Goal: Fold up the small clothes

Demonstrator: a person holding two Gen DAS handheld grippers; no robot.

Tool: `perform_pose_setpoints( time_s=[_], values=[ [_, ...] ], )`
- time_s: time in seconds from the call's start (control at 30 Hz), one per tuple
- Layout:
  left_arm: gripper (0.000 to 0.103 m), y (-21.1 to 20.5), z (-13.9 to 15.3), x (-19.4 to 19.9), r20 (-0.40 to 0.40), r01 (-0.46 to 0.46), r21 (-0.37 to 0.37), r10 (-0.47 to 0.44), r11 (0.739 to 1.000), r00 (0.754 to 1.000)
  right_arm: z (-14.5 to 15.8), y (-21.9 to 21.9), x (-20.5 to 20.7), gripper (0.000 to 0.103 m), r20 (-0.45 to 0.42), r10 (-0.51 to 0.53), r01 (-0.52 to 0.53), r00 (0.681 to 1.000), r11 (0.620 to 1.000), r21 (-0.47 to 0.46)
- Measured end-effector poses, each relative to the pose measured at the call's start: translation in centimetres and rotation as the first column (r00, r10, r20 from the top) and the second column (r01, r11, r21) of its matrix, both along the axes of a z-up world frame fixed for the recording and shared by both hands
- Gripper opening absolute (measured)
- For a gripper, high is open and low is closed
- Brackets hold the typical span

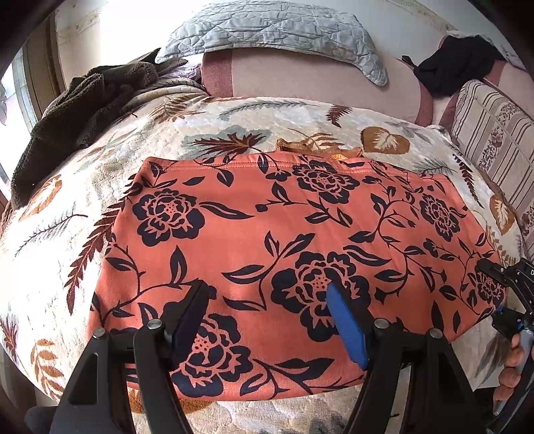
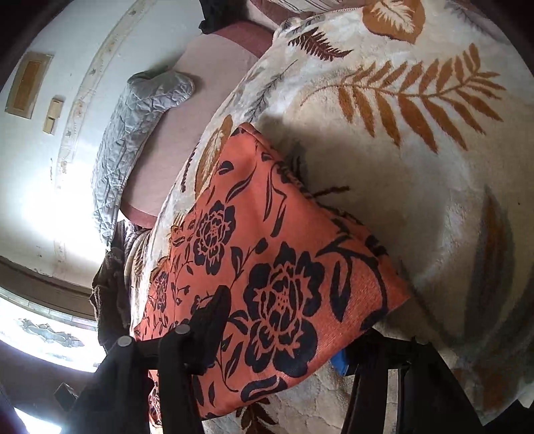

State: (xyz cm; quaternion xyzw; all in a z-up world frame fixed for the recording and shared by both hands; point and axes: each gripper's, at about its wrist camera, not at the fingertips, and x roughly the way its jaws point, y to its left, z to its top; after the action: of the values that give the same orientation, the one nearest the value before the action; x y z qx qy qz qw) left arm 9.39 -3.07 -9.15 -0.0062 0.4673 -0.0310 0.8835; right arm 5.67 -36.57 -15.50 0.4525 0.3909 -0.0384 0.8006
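An orange garment with a dark flower print [image 1: 267, 227] lies flat and folded on a cream blanket with leaf patterns [image 1: 83, 200]. My left gripper [image 1: 267, 303] hovers open over the garment's near edge, its black finger left and its blue pad [image 1: 347, 330] right, with nothing pinched. My right gripper [image 1: 494, 290], held by a hand [image 1: 510, 370], is at the garment's right corner. In the right wrist view that corner [image 2: 283, 283] runs between the right gripper's [image 2: 278, 334] jaws: the black finger [image 2: 213, 313] lies over the cloth, the blue pad [image 2: 340, 362] peeks from under it. The jaws stand apart.
A grey quilted pillow [image 1: 277, 30] rests on a pink bolster [image 1: 317, 80] at the back. A brown fleece [image 1: 76, 110] is heaped at the back left, a black cloth [image 1: 457, 63] back right, and a striped cushion [image 1: 494, 133] on the right. The bed's edge is near me.
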Motion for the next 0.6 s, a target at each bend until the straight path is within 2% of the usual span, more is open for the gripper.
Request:
perform_pose_setpoints(
  time_s=[0.07, 0.13, 0.17, 0.2, 0.23, 0.3, 0.37, 0.43, 0.5, 0.6],
  values=[
    [0.074, -0.5, -0.9, 0.4, -0.016, 0.009, 0.022, -0.009, 1.0, 1.0, -0.1, 0.0, 0.1, 0.056, -0.004, -0.002, 0.002, 1.0, 1.0, -0.007],
    [0.074, -1.3, -2.7, 1.1, -0.067, 0.032, 0.069, -0.028, 0.997, 0.997, 0.1, 0.2, 0.5, 0.055, -0.012, 0.011, -0.012, 1.0, 0.999, -0.039],
    [0.076, -1.6, -2.9, 1.1, -0.046, 0.034, 0.091, -0.03, 0.995, 0.998, 0.3, 0.5, 0.8, 0.05, -0.025, 0.02, -0.022, 0.999, 0.998, -0.066],
    [0.076, -1.7, -2.6, 1.0, -0.035, 0.033, 0.096, -0.03, 0.995, 0.999, 0.4, 0.7, 1.2, 0.03, -0.05, 0.028, -0.033, 0.998, 0.994, -0.1],
    [0.076, -1.6, -2.2, 0.9, -0.041, 0.033, 0.083, -0.03, 0.996, 0.999, 0.6, 0.8, 1.5, 0.022, -0.063, 0.045, -0.052, 0.997, 0.992, -0.117],
    [0.075, -1.2, -1.3, 0.5, -0.017, 0.025, 0.043, -0.024, 0.999, 1.0, 1.1, 1.2, 1.8, 0.021, -0.076, 0.06, -0.072, 0.995, 0.984, -0.164],
    [0.076, -0.9, -1.2, 0.1, 0.01, 0.013, 0.043, -0.013, 0.999, 1.0, 1.5, 1.7, 2.0, 0.021, -0.088, 0.068, -0.085, 0.994, 0.975, -0.205],
    [0.076, -1.1, -3.1, 0.8, -0.053, 0.03, 0.056, -0.027, 0.998, 0.998, 1.3, 1.7, 2.1, 0.025, -0.095, 0.059, -0.077, 0.994, 0.978, -0.195],
    [0.079, -1.3, -2.9, 0.7, -0.027, 0.047, 0.083, -0.045, 0.995, 0.999, 1.1, 1.5, 2.0, 0.026, -0.095, 0.037, -0.053, 0.995, 0.984, -0.171],
    [0.078, -0.2, -1.5, 0.4, -0.037, 0.031, 0.006, -0.031, 0.999, 0.999, 1.1, 1.8, 2.5, 0.026, -0.115, 0.041, -0.063, 0.993, 0.978, -0.199]
  ],
)
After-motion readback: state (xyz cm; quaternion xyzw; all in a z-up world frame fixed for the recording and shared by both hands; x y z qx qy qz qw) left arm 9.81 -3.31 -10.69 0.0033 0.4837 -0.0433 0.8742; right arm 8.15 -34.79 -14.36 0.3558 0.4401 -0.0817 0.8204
